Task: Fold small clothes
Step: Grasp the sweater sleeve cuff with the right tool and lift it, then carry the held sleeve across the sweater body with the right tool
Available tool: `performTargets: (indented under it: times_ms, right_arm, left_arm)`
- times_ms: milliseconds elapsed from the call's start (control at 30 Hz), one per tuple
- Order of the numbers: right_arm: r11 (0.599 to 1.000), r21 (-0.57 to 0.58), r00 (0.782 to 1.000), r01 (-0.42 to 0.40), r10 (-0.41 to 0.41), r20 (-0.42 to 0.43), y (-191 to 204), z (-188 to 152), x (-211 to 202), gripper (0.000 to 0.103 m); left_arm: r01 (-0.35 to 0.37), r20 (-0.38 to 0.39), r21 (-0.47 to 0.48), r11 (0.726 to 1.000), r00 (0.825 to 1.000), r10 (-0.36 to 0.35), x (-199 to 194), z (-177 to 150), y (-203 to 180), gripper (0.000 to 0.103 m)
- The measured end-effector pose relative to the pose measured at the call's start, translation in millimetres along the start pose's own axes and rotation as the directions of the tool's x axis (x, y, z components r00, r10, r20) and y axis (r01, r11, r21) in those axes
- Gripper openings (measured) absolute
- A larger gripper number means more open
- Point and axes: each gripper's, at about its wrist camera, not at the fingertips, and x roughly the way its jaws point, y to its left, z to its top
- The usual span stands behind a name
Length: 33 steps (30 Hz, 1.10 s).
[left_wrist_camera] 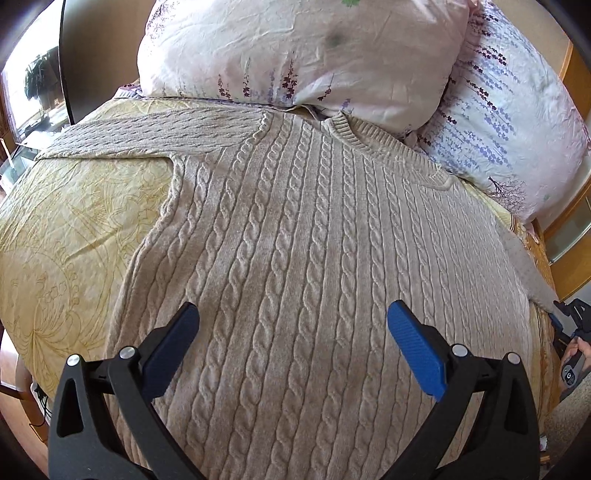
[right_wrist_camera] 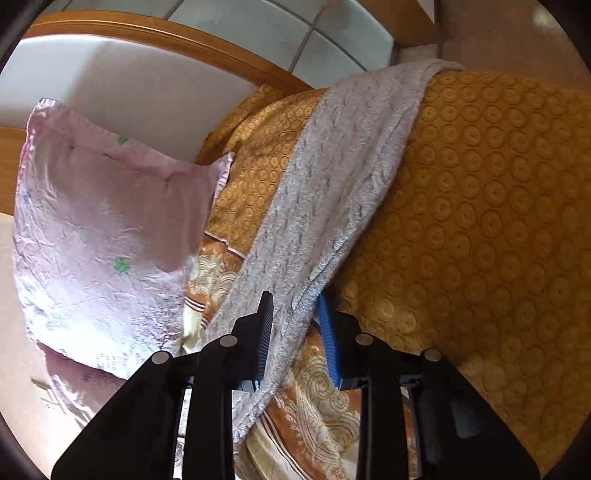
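Observation:
A cream cable-knit sweater (left_wrist_camera: 295, 240) lies flat, front up, on the bed, its neck toward the pillows. One sleeve (left_wrist_camera: 147, 136) stretches out to the left. My left gripper (left_wrist_camera: 291, 314) hovers open over the sweater's lower body, with nothing between its blue pads. The other sleeve (left_wrist_camera: 524, 266) runs off the bed's right side to my right gripper (left_wrist_camera: 570, 319). In the right wrist view that sleeve (right_wrist_camera: 332, 184) drapes down over the orange cover. My right gripper (right_wrist_camera: 295, 306) is shut on it, with a pad against each side of the knit.
Two floral pillows (left_wrist_camera: 295, 55) (left_wrist_camera: 509, 122) lean at the head of the bed, one also in the right wrist view (right_wrist_camera: 103, 240). A pale yellow bedspread (left_wrist_camera: 74, 229) covers the bed, and its orange side (right_wrist_camera: 480, 221) hangs over the edge. A wooden headboard (right_wrist_camera: 147, 33) stands behind. A hand (left_wrist_camera: 581, 350) shows at far right.

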Motion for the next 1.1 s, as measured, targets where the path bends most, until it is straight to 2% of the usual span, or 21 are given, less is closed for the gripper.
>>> performTargets:
  times_ms: [100,233,300,333,400,500,633,767,900,1000,1100]
  right_arm:
    - [0.996,-0.033,0.996,0.081,-0.08,0.029,8.0,-7.4,-2.6,0.03]
    - [0.998,-0.033,0.998,0.045,-0.044,0.039,8.4,-6.0,8.9,0.028]
    - [0.998,-0.026,0.998,0.054,-0.053,0.035,9.1,-1.7,14.2,0.016]
    - [0.999,-0.013,0.998,0.043,-0.043,0.039,9.7,0.2,14.8,0.011]
    - [1.0,-0.012,0.998,0.014,-0.013,0.057,16.2,2.7,12.6,0.011]
    - [0.997,-0.071,0.996,-0.031,0.037,0.083,35.4,1.4,4.5,0.01]
    - [0.982,-0.107,0.984,-0.158,0.166,0.07,59.8,-6.1,-4.0,0.01]
    - [0.934,-0.192,0.953,-0.3,0.304,-0.009,99.0,-27.2,-5.1,0.01]
    - [0.881,-0.271,0.922,-0.386,0.365,-0.126,135.9,-67.3,3.9,0.01]
    - [0.855,-0.316,0.907,-0.411,0.351,-0.231,152.2,-103.6,23.2,0.01]
    - [0.84,-0.371,0.897,-0.397,0.269,-0.351,155.9,-146.5,52.0,0.01]
  left_arm:
    - [0.008,-0.016,-0.012,1.0,1.0,-0.009,5.9,4.5,9.6,0.101]
    - [0.024,-0.033,-0.028,0.999,0.999,-0.025,10.6,6.5,22.5,0.101]
    - [0.033,-0.038,-0.034,0.999,0.999,-0.035,12.1,6.9,27.2,0.101]
    - [0.038,-0.039,-0.034,0.999,0.998,-0.04,12.5,7.5,28.9,0.101]
    - [0.048,-0.036,-0.034,0.998,0.998,-0.049,12.6,8.8,32.0,0.101]
    - [0.064,-0.034,-0.038,0.997,0.997,-0.066,13.4,10.5,35.4,0.101]
    - [0.081,-0.029,-0.045,0.996,0.996,-0.082,14.6,14.1,38.3,0.101]
    - [0.099,-0.021,-0.053,0.994,0.995,-0.1,15.7,19.5,40.4,0.101]
    - [0.109,-0.008,-0.054,0.992,0.994,-0.11,15.9,23.9,40.5,0.101]
    - [0.114,-0.003,-0.051,0.992,0.993,-0.115,16.2,26.0,41.0,0.101]
    - [0.121,-0.003,-0.053,0.991,0.993,-0.122,17.0,27.4,42.9,0.101]
